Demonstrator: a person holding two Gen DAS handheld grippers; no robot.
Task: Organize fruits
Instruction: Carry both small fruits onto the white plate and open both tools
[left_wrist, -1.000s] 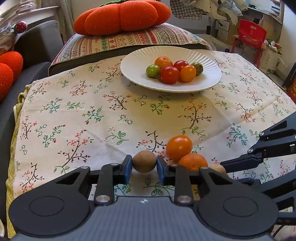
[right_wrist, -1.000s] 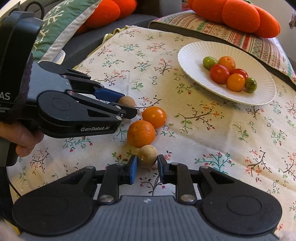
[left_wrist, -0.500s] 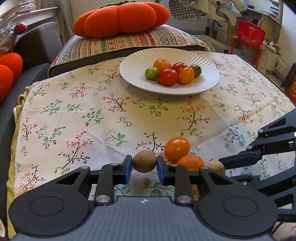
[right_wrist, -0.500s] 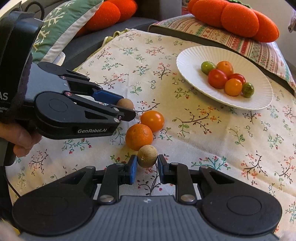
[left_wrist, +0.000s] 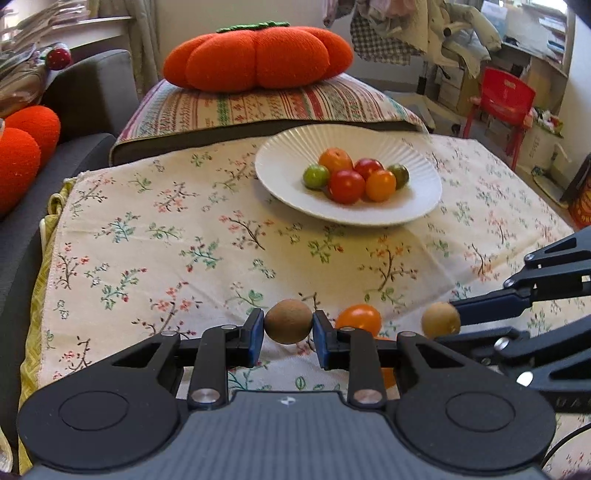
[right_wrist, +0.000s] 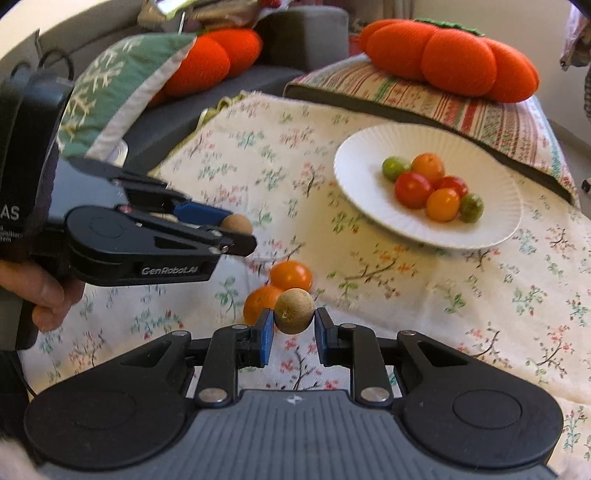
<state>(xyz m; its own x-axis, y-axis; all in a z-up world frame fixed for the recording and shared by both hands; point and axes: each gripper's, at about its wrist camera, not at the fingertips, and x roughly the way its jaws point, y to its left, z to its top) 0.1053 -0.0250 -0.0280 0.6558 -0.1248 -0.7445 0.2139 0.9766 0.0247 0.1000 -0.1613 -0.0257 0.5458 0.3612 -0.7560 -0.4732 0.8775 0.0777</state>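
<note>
Two small round brown fruits with a matte, rough skin are in hand: one (left_wrist: 288, 321) is pinched between the blue pads of the left gripper (left_wrist: 288, 325), the other (right_wrist: 294, 311) between the blue pads of the right gripper (right_wrist: 294, 319), and both appear lifted clear of the cream floral tablecloth (left_wrist: 155, 236). In the left view the right gripper's fruit (left_wrist: 441, 319) shows at the near right, just beside the left one's load. On the cloth just beyond the grippers lie a glossy orange tomato (right_wrist: 290, 276) and a dull-skinned round orange citrus fruit (right_wrist: 263, 302), touching or nearly so, neither yet gathered. Farther off, toward the right, the ribbed white plate (right_wrist: 369, 155) already carries six small fruits bunched together: two green, two red, two orange. Judging from this, the sorting is well past halfway: six are plated, two are being carried, and two on the cloth remain to be fetched. Behind the plate sits a striped cushion (left_wrist: 266, 107) with an orange pumpkin-shaped pillow (left_wrist: 258, 59) on top.
</note>
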